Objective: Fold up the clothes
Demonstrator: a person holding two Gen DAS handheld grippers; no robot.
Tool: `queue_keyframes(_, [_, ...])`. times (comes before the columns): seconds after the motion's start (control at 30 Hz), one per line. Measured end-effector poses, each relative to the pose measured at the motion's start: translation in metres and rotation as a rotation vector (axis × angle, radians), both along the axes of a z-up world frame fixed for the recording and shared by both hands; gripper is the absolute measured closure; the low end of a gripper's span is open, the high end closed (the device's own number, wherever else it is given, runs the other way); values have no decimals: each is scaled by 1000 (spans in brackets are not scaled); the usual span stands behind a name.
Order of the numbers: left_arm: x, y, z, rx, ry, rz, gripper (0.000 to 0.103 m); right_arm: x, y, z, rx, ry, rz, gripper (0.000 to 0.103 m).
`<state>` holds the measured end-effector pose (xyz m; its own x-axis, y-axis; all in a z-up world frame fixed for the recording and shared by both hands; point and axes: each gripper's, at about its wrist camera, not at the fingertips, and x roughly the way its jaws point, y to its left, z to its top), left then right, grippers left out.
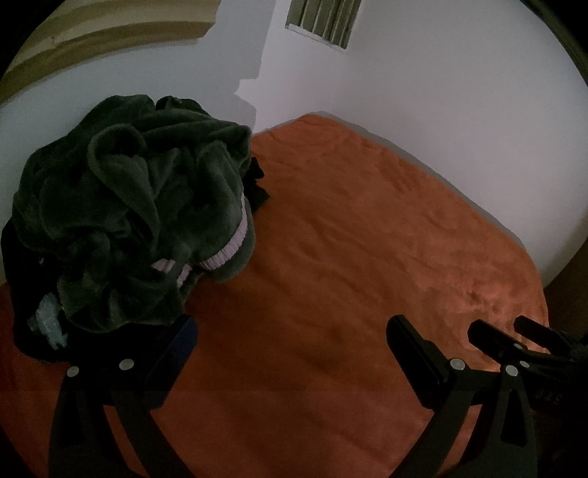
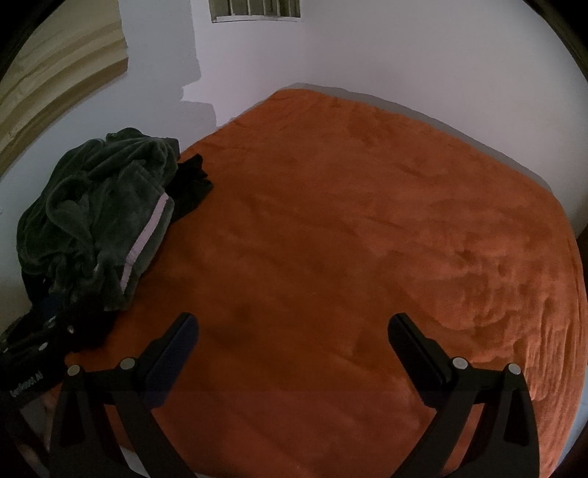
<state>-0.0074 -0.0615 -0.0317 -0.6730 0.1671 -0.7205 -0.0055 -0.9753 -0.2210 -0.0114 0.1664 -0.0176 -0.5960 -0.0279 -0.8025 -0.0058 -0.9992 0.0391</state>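
Note:
A heap of crumpled clothes lies on the left of an orange bed cover [image 1: 349, 239]. On top is a dark green fleece garment [image 1: 128, 206] with a white ribbed band [image 1: 224, 253]; black clothes [image 1: 257, 184] lie under and behind it. The heap also shows in the right wrist view [image 2: 103, 220]. My left gripper [image 1: 292, 331] is open and empty, low over the cover, its left finger close to the heap's near edge. My right gripper [image 2: 294, 329] is open and empty over the bare cover; its fingertips [image 1: 485, 331] show at the right of the left wrist view.
The bed cover [image 2: 367, 220] spreads to the right of the heap. White walls [image 2: 367, 47] close in behind and to the right of the bed. A small barred window [image 1: 323, 22] sits high on the wall. A beige curtain [image 2: 55, 81] hangs at the left.

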Motion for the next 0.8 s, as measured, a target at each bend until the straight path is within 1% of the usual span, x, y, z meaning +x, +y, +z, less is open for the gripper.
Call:
queue_keyframes(0.33, [0, -6, 0, 16, 3, 24, 0, -3, -5, -3, -3, 4, 4, 0])
queue_keyframes(0.47, [4, -11, 1, 2, 19, 53, 0, -7, -7, -5, -16, 7, 11, 0])
queue_keyframes(0.6, [3, -24, 0, 74, 57, 63, 0, -14, -11, -6, -28, 2, 29, 0])
queue_keyframes(0.7, [-1, -32, -4, 84, 67, 103, 0, -21, -15, -8, -29, 0, 39, 0])
queue_keyframes(0.8, [-5, -37, -12, 95, 47, 130, 0, -26, -15, -9, -37, 1, 40, 0])
